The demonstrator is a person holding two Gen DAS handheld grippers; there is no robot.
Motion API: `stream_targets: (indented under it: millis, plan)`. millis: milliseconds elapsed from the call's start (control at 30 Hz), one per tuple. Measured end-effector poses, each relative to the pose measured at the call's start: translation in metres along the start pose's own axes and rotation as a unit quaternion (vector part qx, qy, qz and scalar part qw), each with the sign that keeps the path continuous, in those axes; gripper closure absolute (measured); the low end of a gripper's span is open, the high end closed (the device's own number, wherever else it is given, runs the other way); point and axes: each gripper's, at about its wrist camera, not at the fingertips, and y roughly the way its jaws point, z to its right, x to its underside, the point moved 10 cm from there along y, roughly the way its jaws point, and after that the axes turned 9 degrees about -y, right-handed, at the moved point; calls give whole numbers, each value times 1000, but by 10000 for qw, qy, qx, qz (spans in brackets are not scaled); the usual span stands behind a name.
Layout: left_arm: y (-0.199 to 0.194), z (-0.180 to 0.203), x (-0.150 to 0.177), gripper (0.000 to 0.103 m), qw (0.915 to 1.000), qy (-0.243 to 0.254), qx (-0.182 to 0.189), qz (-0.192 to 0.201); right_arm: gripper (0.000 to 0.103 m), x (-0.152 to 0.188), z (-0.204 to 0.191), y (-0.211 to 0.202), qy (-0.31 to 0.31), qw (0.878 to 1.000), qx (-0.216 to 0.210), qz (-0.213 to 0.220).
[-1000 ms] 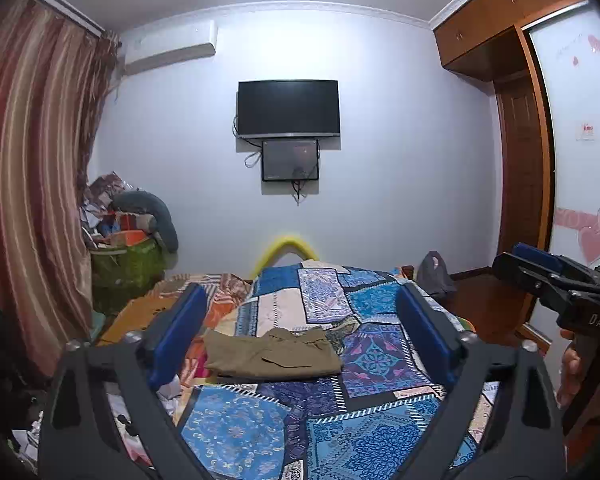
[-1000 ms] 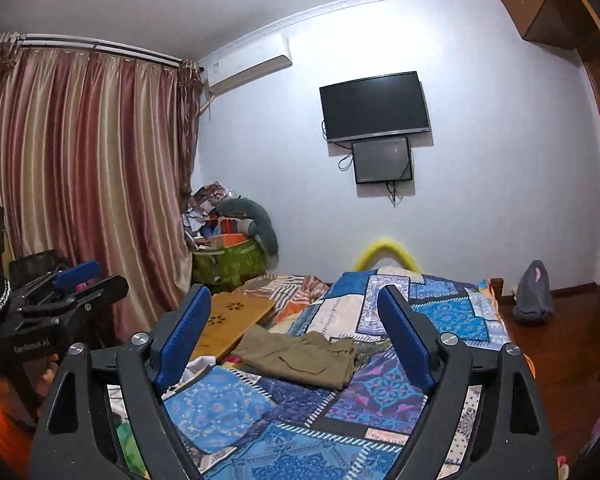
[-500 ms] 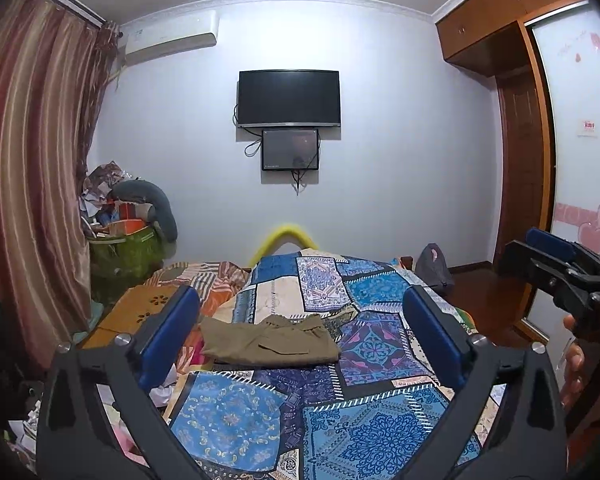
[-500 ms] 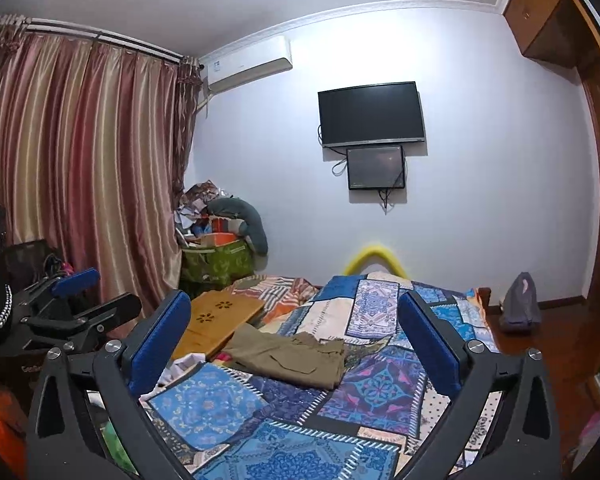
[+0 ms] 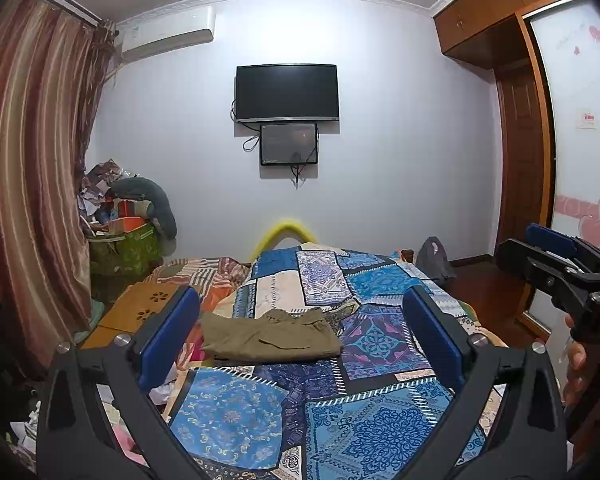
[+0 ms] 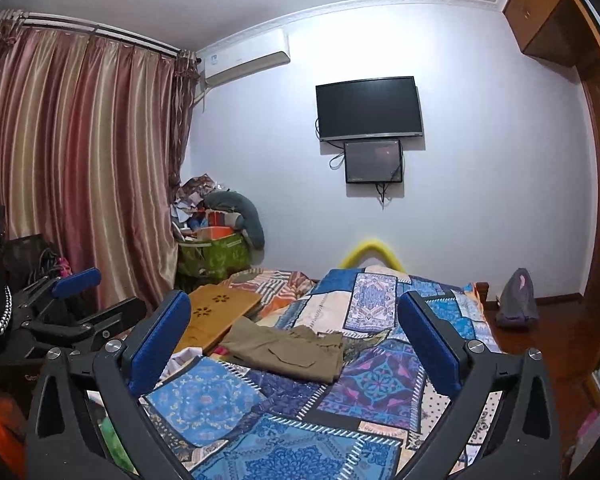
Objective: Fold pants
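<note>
Olive-brown pants point(image 5: 270, 336) lie folded into a flat rectangle on the blue patchwork bedspread point(image 5: 364, 428); they also show in the right wrist view point(image 6: 288, 350). My left gripper point(image 5: 300, 320) is open and empty, held above the near end of the bed, well short of the pants. My right gripper point(image 6: 296, 328) is open and empty too, at about the same distance. Each gripper shows at the edge of the other's view: the right one point(image 5: 556, 256) and the left one point(image 6: 80, 300).
A wooden lap tray point(image 6: 216, 316) lies left of the pants on a striped cover. A green basket of clutter point(image 5: 120, 248) stands by the curtain point(image 5: 28, 200). A TV point(image 5: 287, 92) hangs on the far wall. A grey bag point(image 5: 434, 258) sits on the floor by the wardrobe.
Both grippers have pulled back and tilted up a little, so the bed and pants sit lower and farther in view. The pants have not moved.
</note>
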Motion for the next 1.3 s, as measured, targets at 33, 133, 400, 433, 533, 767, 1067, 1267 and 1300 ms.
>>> stream_targets:
  millis: [33, 133, 400, 433, 533, 767, 1067, 1267, 1300]
  plan:
    - [0, -1, 0, 0, 10000, -7, 2, -1, 0, 0, 0, 0, 12, 10000, -10, -5]
    - [2, -2, 2, 0, 10000, -25, 29, -27, 0, 1, 1, 0, 32, 10000, -8, -34]
    - [5, -1, 2, 0, 10000, -22, 45, 23, 0, 2, 2, 0, 38, 10000, 0, -77]
    - [5, 0, 3, 0, 10000, -19, 57, 23, 0, 2, 2, -1, 36, 10000, 4, -82]
    - [6, 1, 4, 0, 10000, 1, 88, 21, 0, 2, 2, -1, 41, 9999, -13, -97]
    - [8, 3, 6, 0, 9999, 36, 120, 25, 0, 2, 3, 1, 76, 9999, -12, -128]
    - [12, 4, 8, 0, 9999, 26, 157, -22, 0, 3, 4, 3, 90, 9998, 25, -165]
    - [16, 4, 10, 0, 9998, -21, 195, -47, 0, 5, 4, 4, 103, 9998, 27, -189]
    - [16, 4, 10, 0, 9998, -27, 197, -54, 0, 5, 4, 4, 111, 9997, 22, -194]
